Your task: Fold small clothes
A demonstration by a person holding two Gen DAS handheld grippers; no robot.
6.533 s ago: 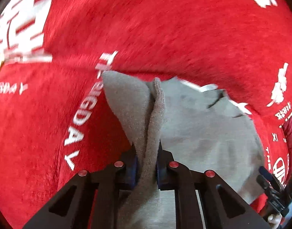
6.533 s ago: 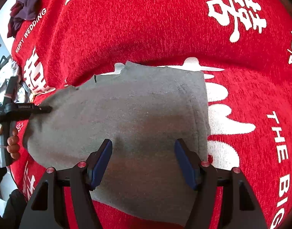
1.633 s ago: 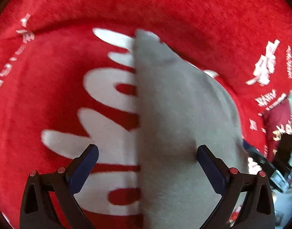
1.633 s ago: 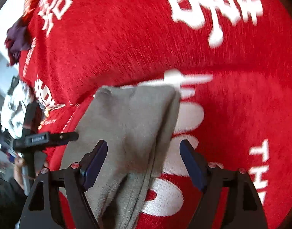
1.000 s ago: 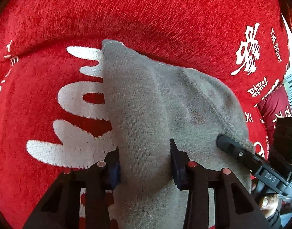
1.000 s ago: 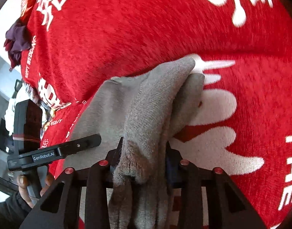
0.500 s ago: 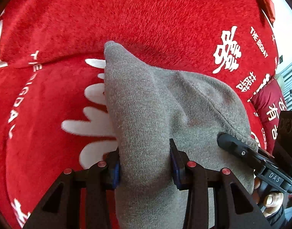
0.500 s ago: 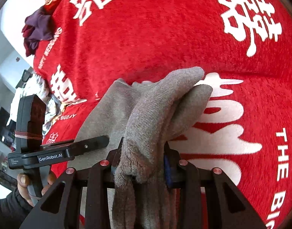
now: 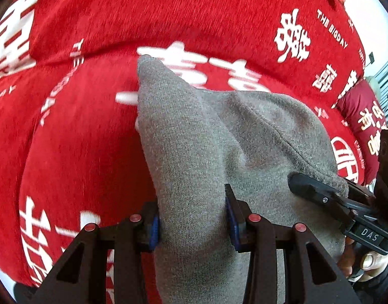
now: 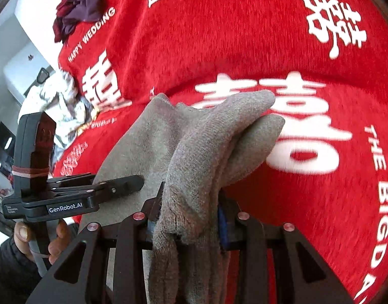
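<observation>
A folded grey knit garment [image 9: 194,152] hangs between both grippers above the red blanket [image 9: 168,12]. My left gripper [image 9: 192,217] is shut on one thick folded end of it. My right gripper [image 10: 187,217] is shut on the other end [image 10: 194,167], where several layers bunch up and stick out past the fingers. In the left wrist view the right gripper [image 9: 320,195] clamps the garment's right edge. In the right wrist view the left gripper [image 10: 118,185] clamps its left edge.
The red blanket [image 10: 244,38] with white characters and lettering covers the whole surface. A purple and maroon pile of clothes [image 10: 77,7] lies at its far left corner. A pale crumpled heap [image 10: 57,93] sits past the left edge. A dark red cushion [image 9: 364,124] lies at right.
Both grippers, open 1.6 s ago, closed on the folded garment's ends and lifted it. Since then it has been carried across the blanket; the white characters beneath have shifted.
</observation>
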